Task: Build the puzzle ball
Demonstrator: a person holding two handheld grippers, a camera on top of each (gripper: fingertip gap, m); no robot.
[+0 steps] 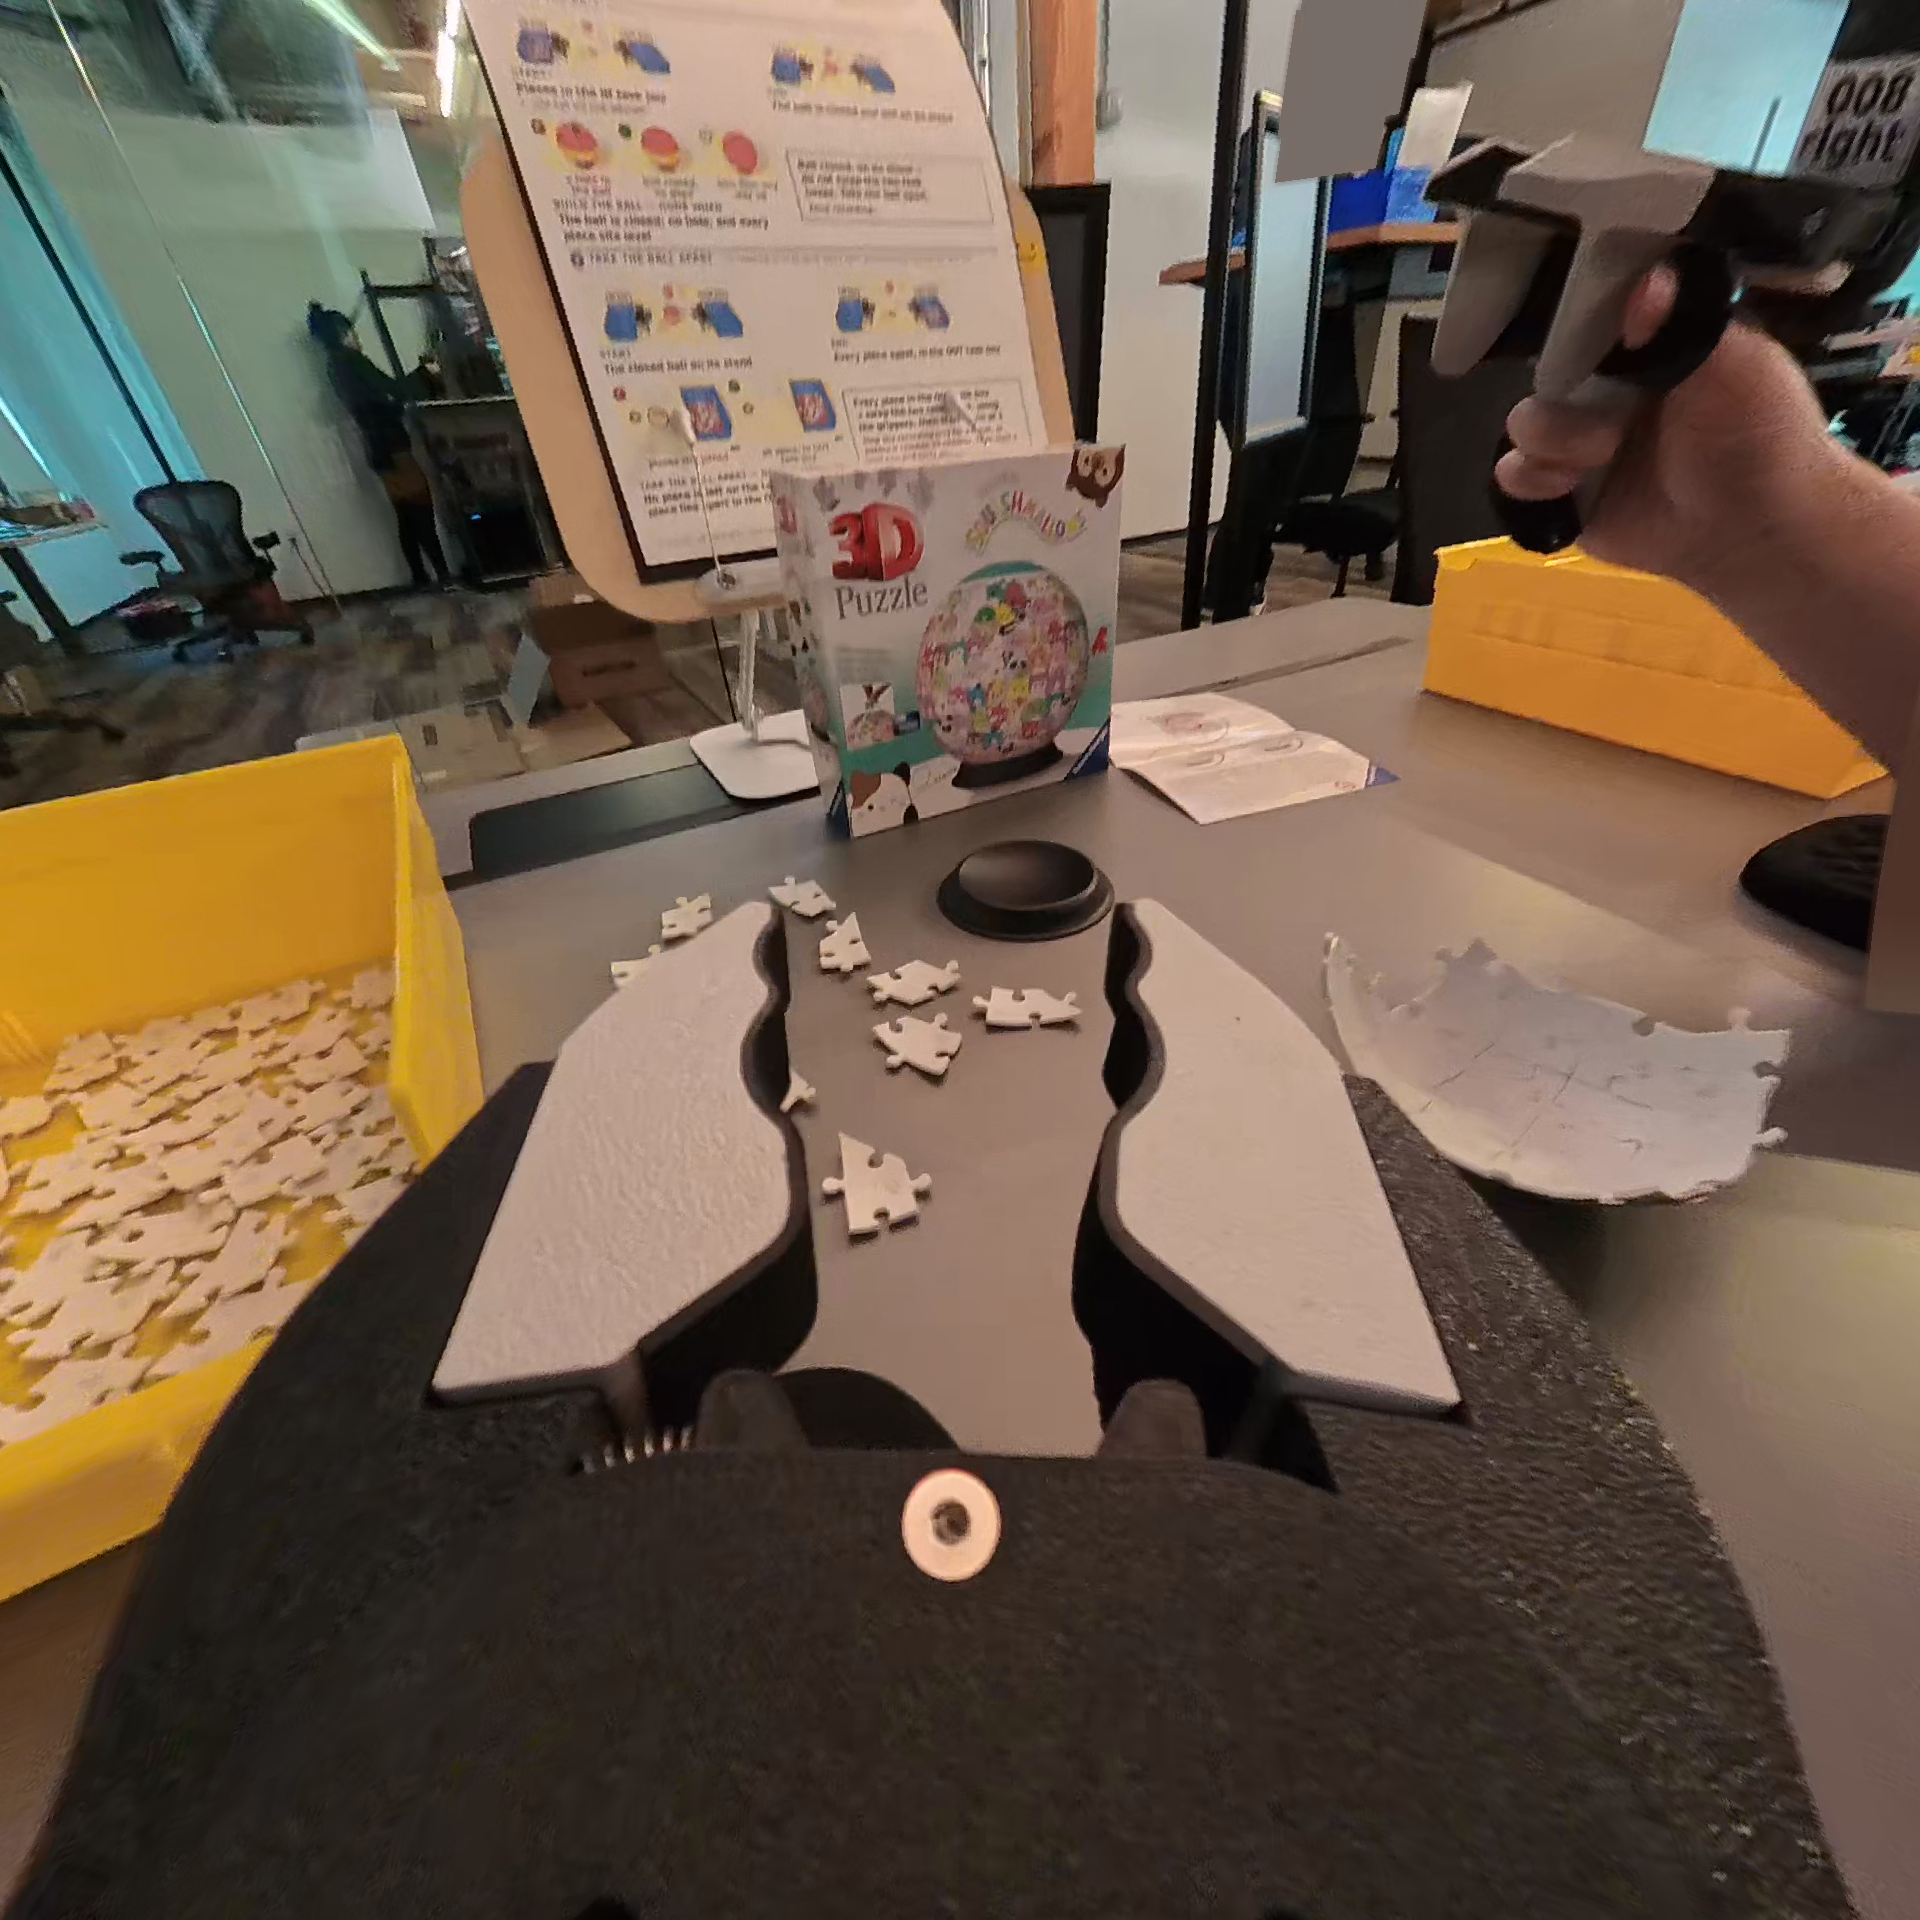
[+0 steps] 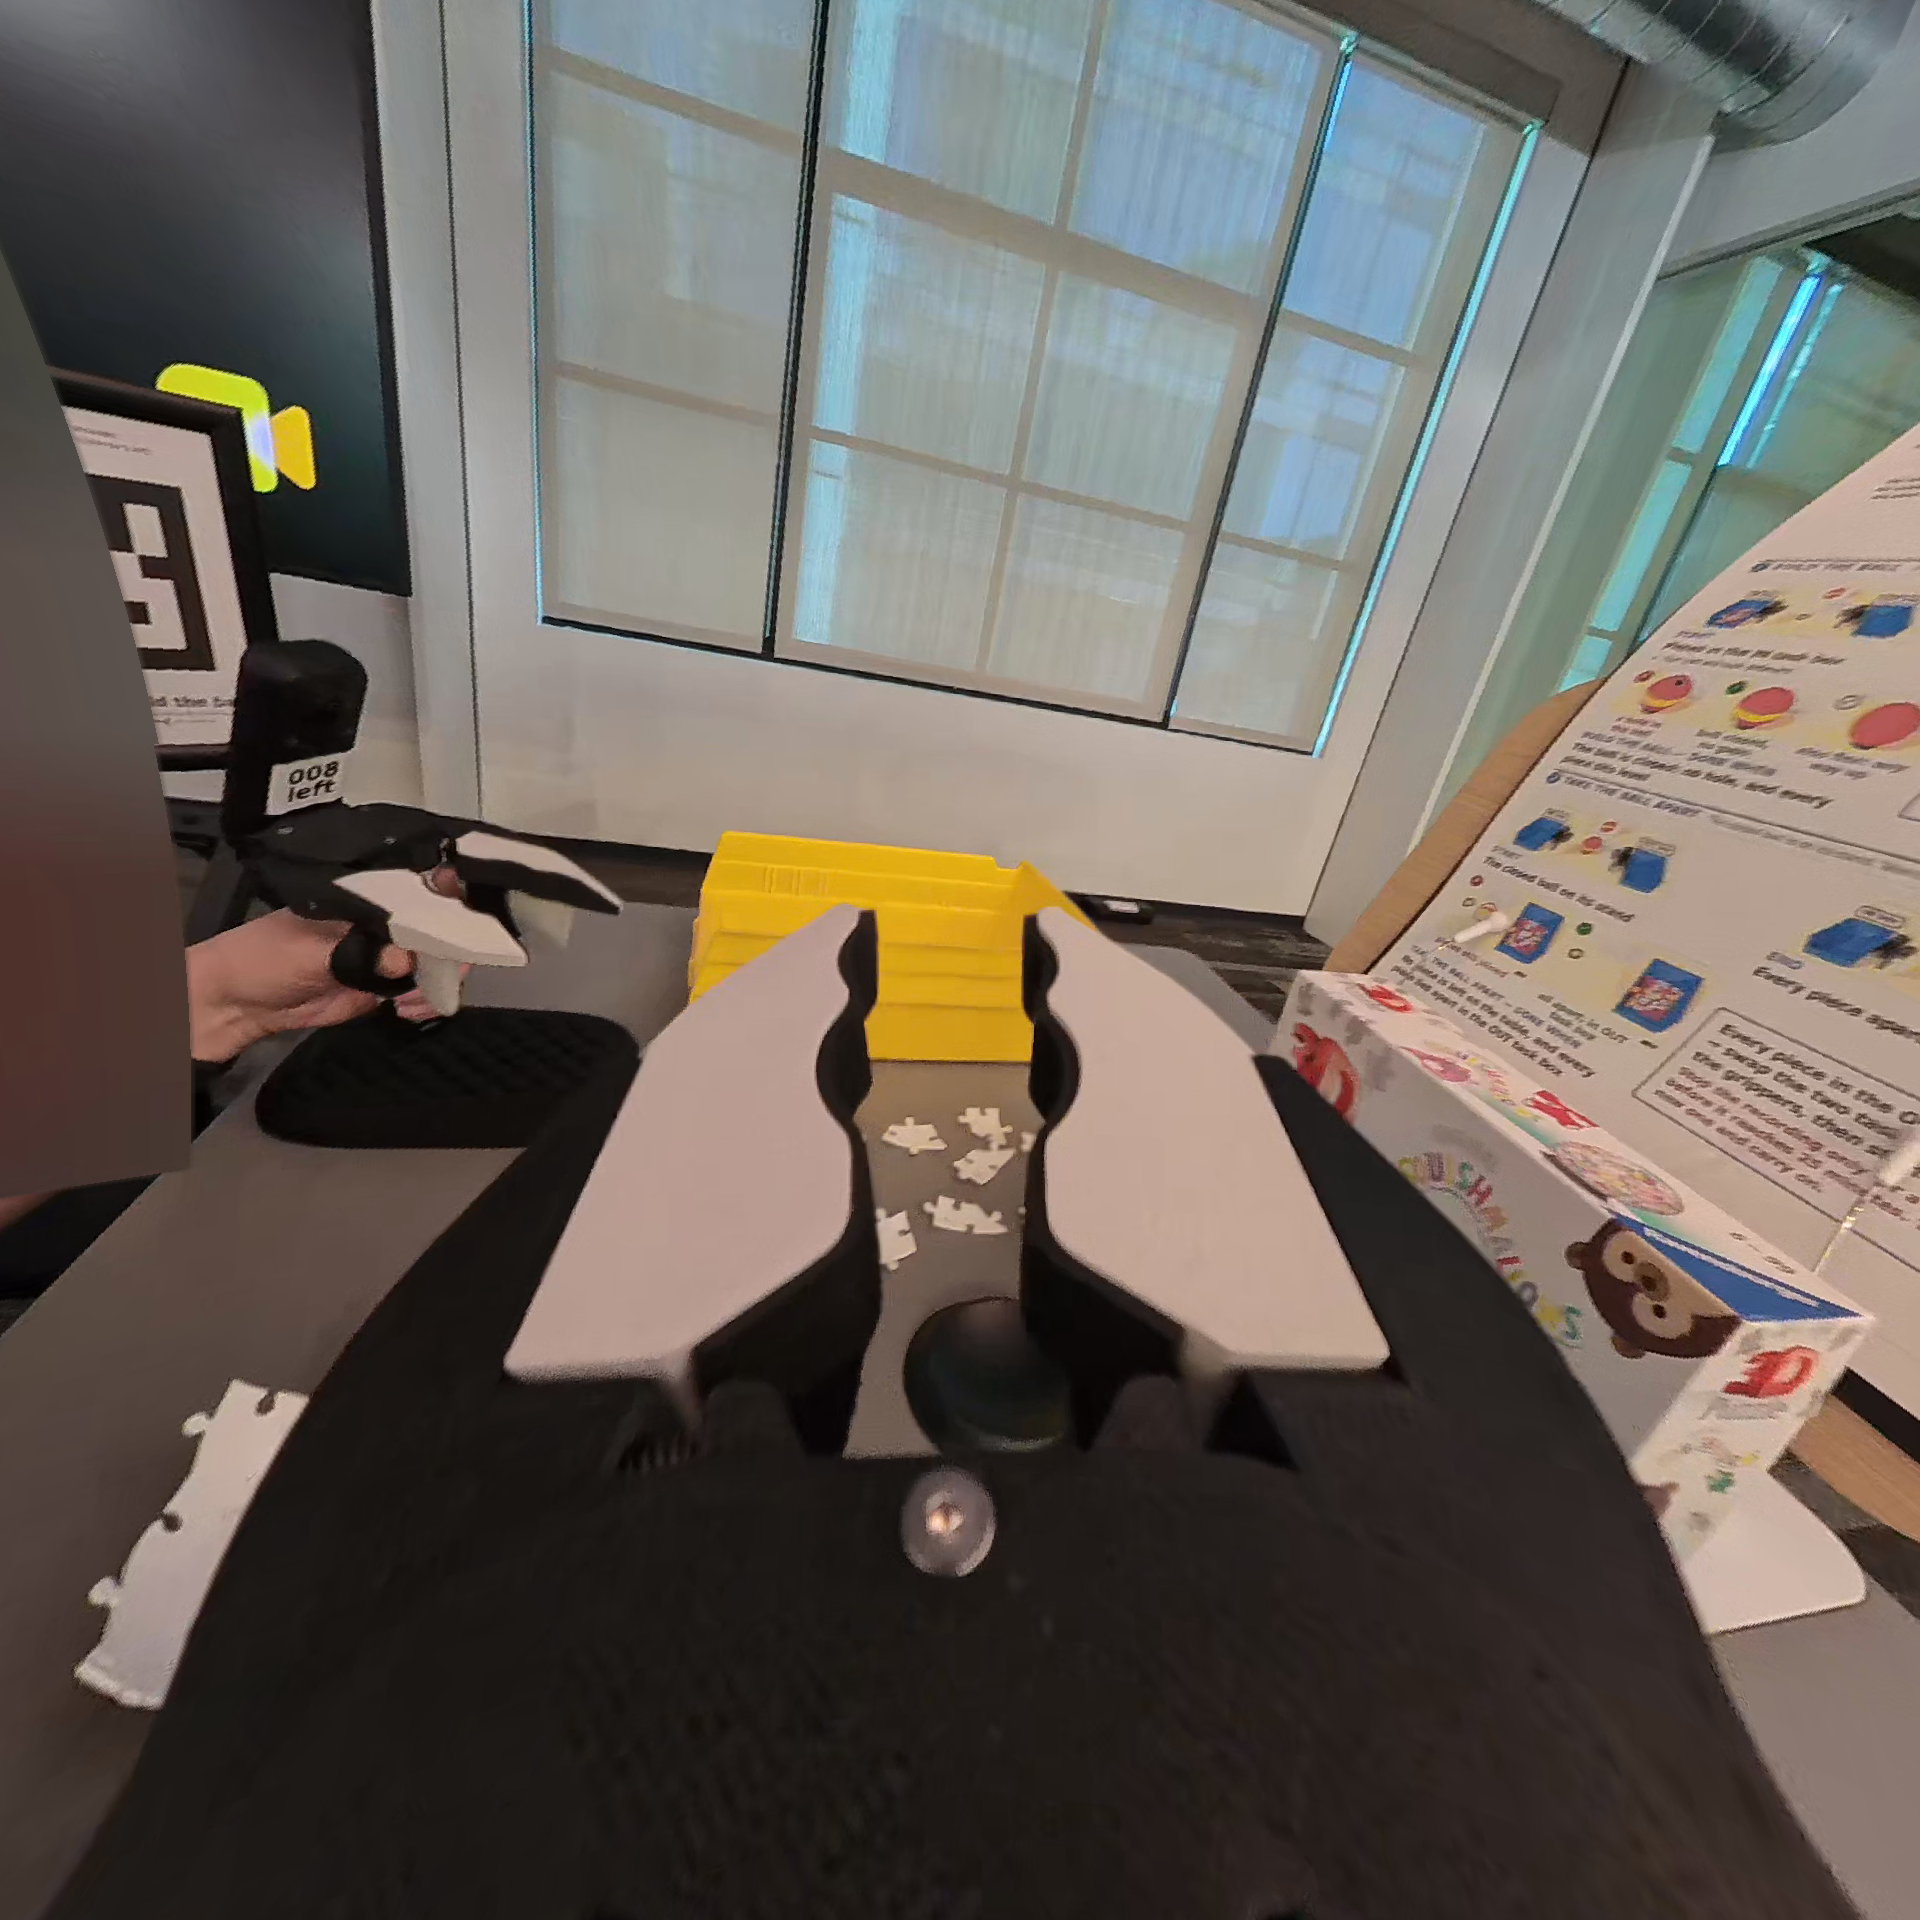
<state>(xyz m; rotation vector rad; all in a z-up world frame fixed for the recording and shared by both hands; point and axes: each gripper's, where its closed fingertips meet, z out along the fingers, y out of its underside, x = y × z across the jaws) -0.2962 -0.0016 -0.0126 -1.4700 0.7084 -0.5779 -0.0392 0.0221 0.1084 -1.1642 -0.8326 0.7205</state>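
My left gripper is open and empty, low over the grey table. Several loose white puzzle pieces lie on the table between and beyond its fingers. The black ball stand sits empty just past the fingertips. A partly built white shell of joined pieces lies to the right, hollow side up. My right gripper is open and empty, held up in the air. Below it are the stand and the loose pieces. An edge of the shell shows at lower left. The left gripper shows at the left.
A yellow bin holding many white pieces stands at the left. A second yellow bin stands at the far right. The puzzle box, a leaflet and an instruction board stand behind the stand. A black pad lies at the right edge. Some 30 centimetres of space lies between my two pairs of fingers. The partly built white shell lies some 20 centimetres from my left tips, 25 centimetres from my right tips.
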